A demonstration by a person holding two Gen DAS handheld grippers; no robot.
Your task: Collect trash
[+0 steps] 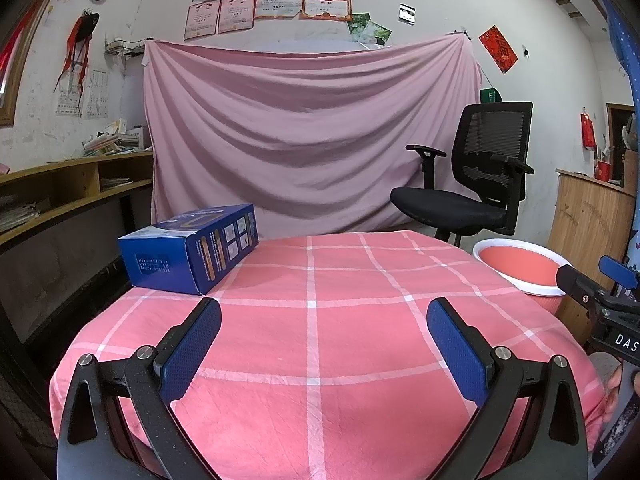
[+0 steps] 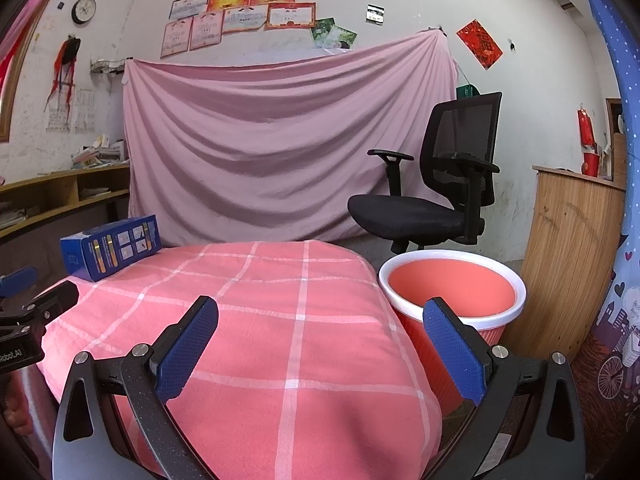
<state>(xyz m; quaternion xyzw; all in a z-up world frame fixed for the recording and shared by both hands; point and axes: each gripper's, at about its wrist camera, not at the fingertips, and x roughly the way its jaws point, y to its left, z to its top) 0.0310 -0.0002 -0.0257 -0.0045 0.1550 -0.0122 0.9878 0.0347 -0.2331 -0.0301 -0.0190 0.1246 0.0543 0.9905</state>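
Observation:
A blue cardboard box lies on the far left corner of the table with the pink checked cloth; it also shows in the right wrist view. A red bin with a white rim stands on the floor right of the table, and shows in the left wrist view too. My left gripper is open and empty above the table's near part, the box ahead to its left. My right gripper is open and empty over the table's right edge, beside the bin.
A black office chair stands behind the bin. A pink sheet hangs on the back wall. Wooden shelves run along the left. A wooden cabinet stands right of the bin.

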